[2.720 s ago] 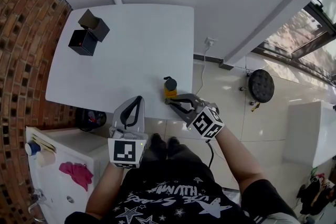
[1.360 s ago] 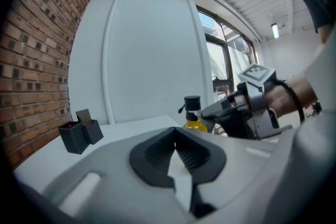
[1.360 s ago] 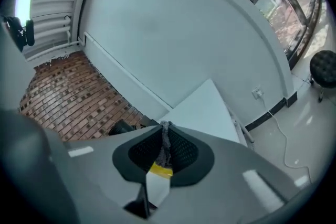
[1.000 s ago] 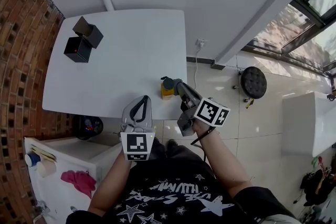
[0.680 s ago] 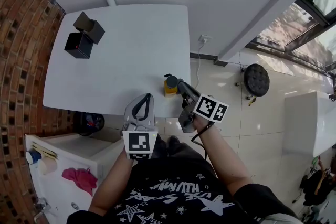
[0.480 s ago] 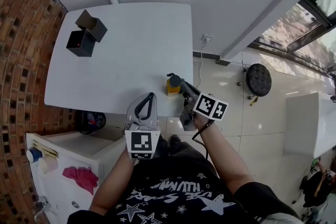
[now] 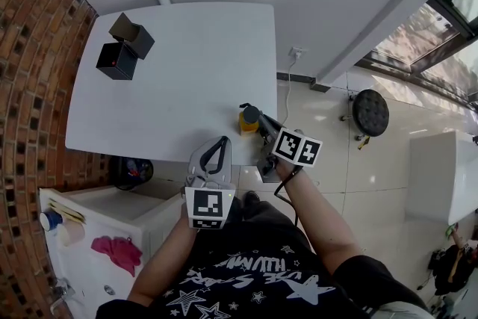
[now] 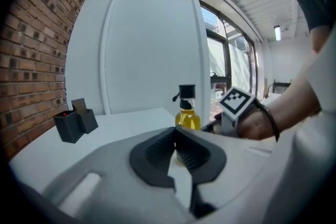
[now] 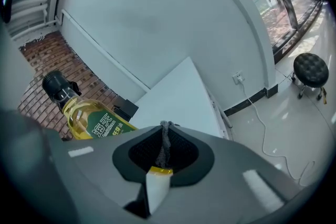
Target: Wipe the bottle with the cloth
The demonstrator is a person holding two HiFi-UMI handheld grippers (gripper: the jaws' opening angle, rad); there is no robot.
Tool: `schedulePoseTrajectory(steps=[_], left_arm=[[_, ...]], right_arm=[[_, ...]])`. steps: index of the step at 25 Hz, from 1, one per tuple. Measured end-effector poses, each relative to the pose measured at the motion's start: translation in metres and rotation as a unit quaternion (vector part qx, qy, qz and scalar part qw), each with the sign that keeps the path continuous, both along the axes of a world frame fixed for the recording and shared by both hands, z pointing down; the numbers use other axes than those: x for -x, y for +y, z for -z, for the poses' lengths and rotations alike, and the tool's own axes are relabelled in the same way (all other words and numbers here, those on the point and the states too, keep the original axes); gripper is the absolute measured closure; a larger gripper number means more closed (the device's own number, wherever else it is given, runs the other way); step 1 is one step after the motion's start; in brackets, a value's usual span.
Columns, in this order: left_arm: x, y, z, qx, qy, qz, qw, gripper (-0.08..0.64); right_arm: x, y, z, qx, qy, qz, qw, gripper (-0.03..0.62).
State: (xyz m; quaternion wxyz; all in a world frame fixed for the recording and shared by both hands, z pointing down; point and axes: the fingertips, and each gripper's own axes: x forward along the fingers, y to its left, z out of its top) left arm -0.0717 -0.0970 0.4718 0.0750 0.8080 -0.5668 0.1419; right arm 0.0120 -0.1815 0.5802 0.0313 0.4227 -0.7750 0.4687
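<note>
Right tool (image 9: 165, 132) clamped on a thin grey cloth (image 9: 166, 148); left tool (image 8: 176, 136) closed, empty. Bottle (image 7: 249, 119) stands upright just left of the right tool's tip, long axis vertical, cap upward, on the worktop (image 7: 187, 71). Right tool has drawn in beside it; bottle unmoved.

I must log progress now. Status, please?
Left gripper shut, empty. Right gripper shut on cloth. Bottle upright at table edge, beside right gripper. Nothing between them.
</note>
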Motion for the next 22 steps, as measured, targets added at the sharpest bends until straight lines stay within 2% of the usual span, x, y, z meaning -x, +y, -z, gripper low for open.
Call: schedulePoseTrajectory(steps=[2,3,5,7,10,11,14,22], left_arm=[[-0.006,0.002,-0.003,0.010,0.005,-0.005,0.9999,0.555],[-0.010,0.004,-0.005,0.014,0.008,-0.010,0.9998,0.530],[-0.022,0.007,-0.009,0.024,0.015,-0.026,0.9993,0.448],[-0.034,0.006,-0.015,0.034,0.015,-0.037,0.9986,0.327],[-0.045,-0.004,-0.020,0.042,0.020,-0.009,0.9989,0.189],[-0.046,-0.010,-0.021,0.043,0.028,0.008,0.9987,0.171],[-0.047,-0.031,-0.026,0.048,0.033,0.047,0.9972,0.156],[-0.037,-0.061,-0.046,0.075,-0.017,0.119,0.9899,0.158]], right_arm=[[-0.003,0.000,0.002,-0.005,0.006,-0.003,1.000,0.557],[-0.005,0.000,0.004,-0.008,0.006,-0.006,1.000,0.557],[-0.010,0.001,0.010,-0.014,0.004,-0.013,1.000,0.557],[-0.015,0.003,0.016,-0.020,0.002,-0.018,1.000,0.557],[-0.024,0.006,0.024,-0.027,0.001,-0.023,0.999,0.557],[-0.027,0.006,0.026,-0.029,0.000,-0.026,0.999,0.557],[-0.035,0.008,0.034,-0.035,-0.002,-0.031,0.999,0.557],[-0.056,0.013,0.047,-0.046,-0.001,-0.040,0.998,0.557]])
